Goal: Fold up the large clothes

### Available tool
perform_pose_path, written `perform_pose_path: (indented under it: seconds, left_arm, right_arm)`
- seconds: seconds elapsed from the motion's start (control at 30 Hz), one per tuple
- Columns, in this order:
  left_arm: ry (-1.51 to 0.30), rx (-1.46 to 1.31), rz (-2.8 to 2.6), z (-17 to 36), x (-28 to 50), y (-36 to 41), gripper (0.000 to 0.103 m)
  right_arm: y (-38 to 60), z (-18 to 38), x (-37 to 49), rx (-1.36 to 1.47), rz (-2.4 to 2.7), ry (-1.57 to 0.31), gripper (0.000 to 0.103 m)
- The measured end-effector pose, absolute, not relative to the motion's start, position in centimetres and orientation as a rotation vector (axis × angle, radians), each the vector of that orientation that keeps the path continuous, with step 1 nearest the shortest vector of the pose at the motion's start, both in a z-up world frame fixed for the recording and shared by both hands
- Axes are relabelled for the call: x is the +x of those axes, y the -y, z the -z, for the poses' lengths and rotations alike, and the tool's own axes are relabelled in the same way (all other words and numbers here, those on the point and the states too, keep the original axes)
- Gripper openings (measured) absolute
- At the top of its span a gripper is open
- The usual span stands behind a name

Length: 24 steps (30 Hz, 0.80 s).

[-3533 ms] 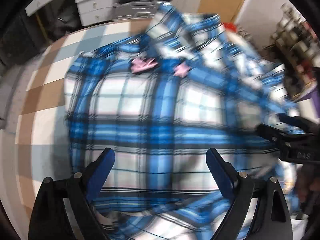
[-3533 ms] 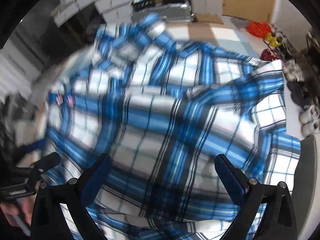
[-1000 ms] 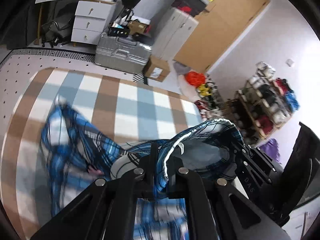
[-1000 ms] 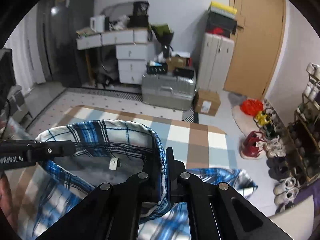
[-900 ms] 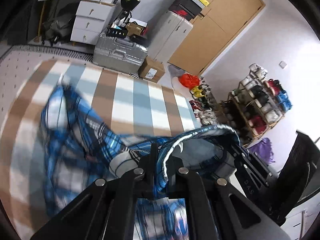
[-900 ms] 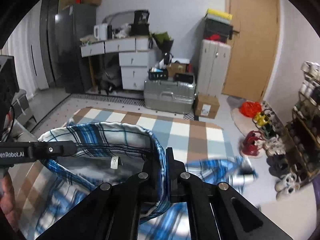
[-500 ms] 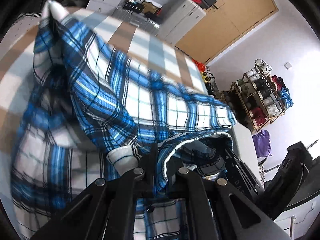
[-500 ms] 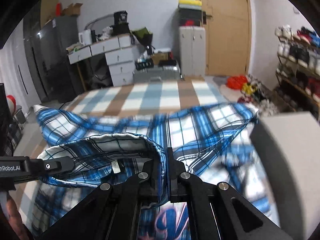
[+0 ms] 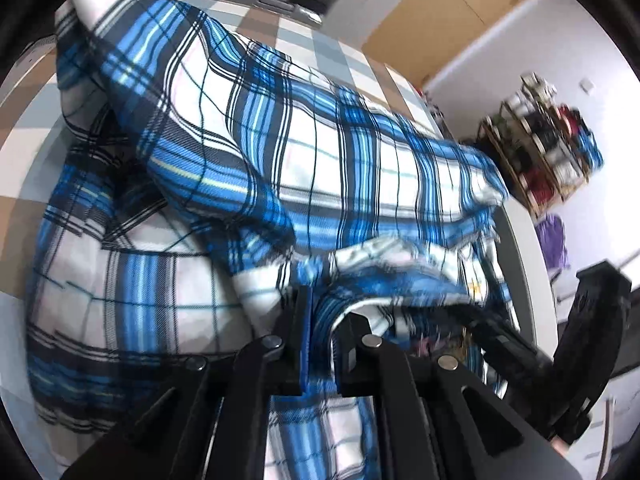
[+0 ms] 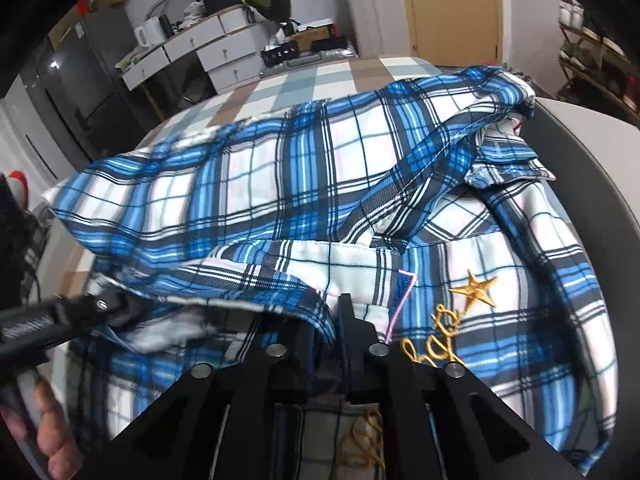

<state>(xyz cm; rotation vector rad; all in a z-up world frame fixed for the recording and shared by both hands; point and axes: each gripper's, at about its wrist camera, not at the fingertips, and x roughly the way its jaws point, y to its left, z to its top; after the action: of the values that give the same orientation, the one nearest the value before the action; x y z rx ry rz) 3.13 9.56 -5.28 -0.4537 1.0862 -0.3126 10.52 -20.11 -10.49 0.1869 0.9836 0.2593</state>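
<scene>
On the checked cloth: plaid shirt (image 10: 312, 184) heaped, far edge blurred.
Left gripper (image 9: 322, 320): clamped on collar fabric.
Right gripper (image 10: 326, 330): jaws just parting, shirt edge between, contact unclear.

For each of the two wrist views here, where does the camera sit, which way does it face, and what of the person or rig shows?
Left wrist view: sits on the left gripper, facing down over the blue plaid shirt towards the wooden door; its jaws pinch a shirt edge, and the right gripper shows at right.
Right wrist view: sits on the right gripper, facing down over the shirt towards the white drawers; its jaws have just been opening with the hem between them, and the left gripper and a hand show at left.
Shared: the shirt, the checked surface, and each other's gripper.
</scene>
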Motion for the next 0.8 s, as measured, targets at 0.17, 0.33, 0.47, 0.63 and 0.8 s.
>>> perform_pose_path:
  seconds: [0.17,0.33,0.47,0.63,0.8]
  left_arm:
    - [-1.113,-0.341,0.361,3.5,2.0,-10.0,0.022]
    - [-1.028,-0.319,0.506,0.1,1.1,-10.9,0.023]
    - [-0.997,-0.317,0.521,-2.7,3.8,-11.2,0.023]
    - [-0.986,-0.388,0.477,-2.9,8.5,-13.4,0.023]
    - [-1.031,-0.415,0.354,1.1,10.2,-15.1,0.023]
  right_arm:
    - [22.2,8.8,9.2,0.306,-0.290,-0.916,0.099]
    - [24.2,5.7,7.3,0.441,-0.345,-0.725,0.099]
    - [23.8,4.2,8.6,0.473,-0.410,-0.592,0.099]
    - [21.6,7.7,13.6,0.535,-0.488,-0.751,0.099]
    - [19.8,11.6,15.1,0.387,-0.435,-0.968,0.097]
